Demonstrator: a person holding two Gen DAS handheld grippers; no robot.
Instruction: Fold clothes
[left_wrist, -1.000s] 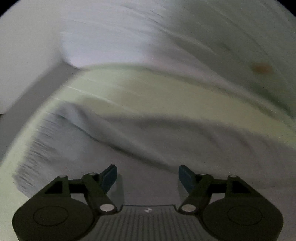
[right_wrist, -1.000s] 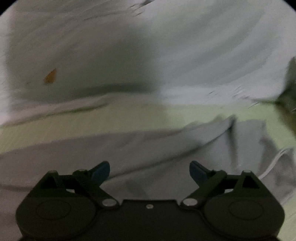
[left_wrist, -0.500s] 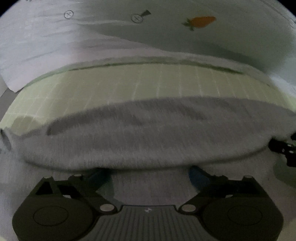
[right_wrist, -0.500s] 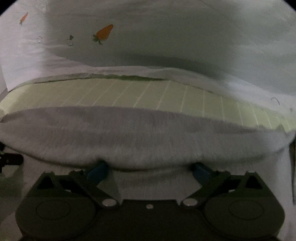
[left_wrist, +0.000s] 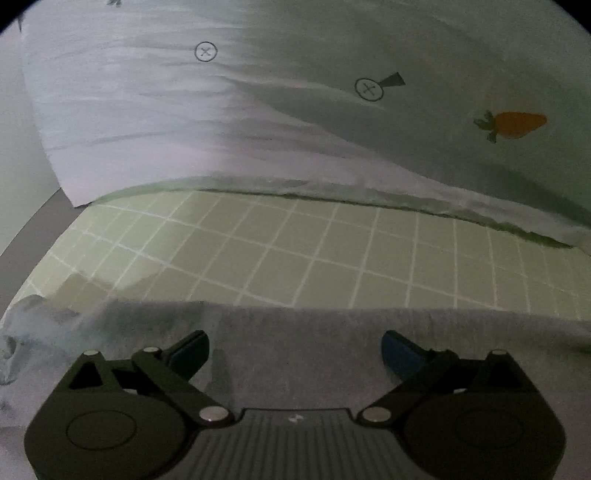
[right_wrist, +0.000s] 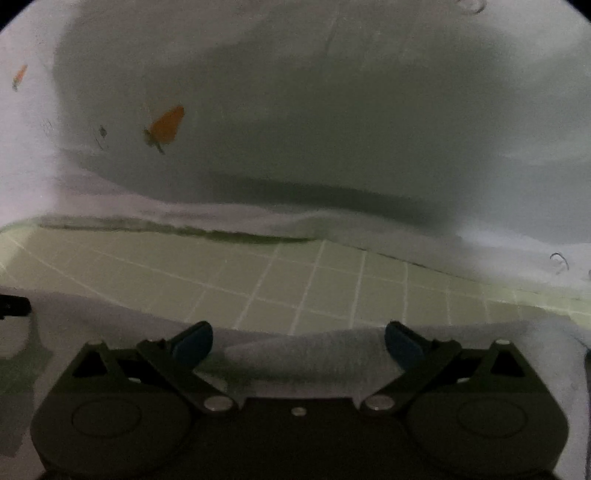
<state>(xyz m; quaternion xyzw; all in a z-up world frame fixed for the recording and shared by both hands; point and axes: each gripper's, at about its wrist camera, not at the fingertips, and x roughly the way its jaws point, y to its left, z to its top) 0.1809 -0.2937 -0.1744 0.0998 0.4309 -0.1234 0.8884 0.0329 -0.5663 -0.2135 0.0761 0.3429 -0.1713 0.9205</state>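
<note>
Compared with half a second back, both cameras now sit higher above the grey garment (left_wrist: 332, 339): its far edge, which then covered my fingertips, lies beyond them, and more of the green grid sheet (left_wrist: 295, 251) is exposed. Left gripper (left_wrist: 295, 349) — fingers spread wide, nothing between them, grey knit directly beneath. Right gripper (right_wrist: 298, 341) — likewise spread wide and empty, poised over a soft rolled edge of the garment (right_wrist: 306, 354). The cloth lies across the near part of the bed, its far edge running roughly straight in the left view, with a crumpled pale end (left_wrist: 29, 332) at far left.

I judge that the scene fits either a pause just after a fold was laid down or an approach to grip the edge for one; the frames do not settle which.

Materials: the garment is a matte, slightly fuzzy jersey that drapes limply; the sheet is smooth, with white grid lines; behind it rises a white quilt (left_wrist: 147, 122), softly wrinkled, printed with an orange carrot (left_wrist: 517, 124).
</note>
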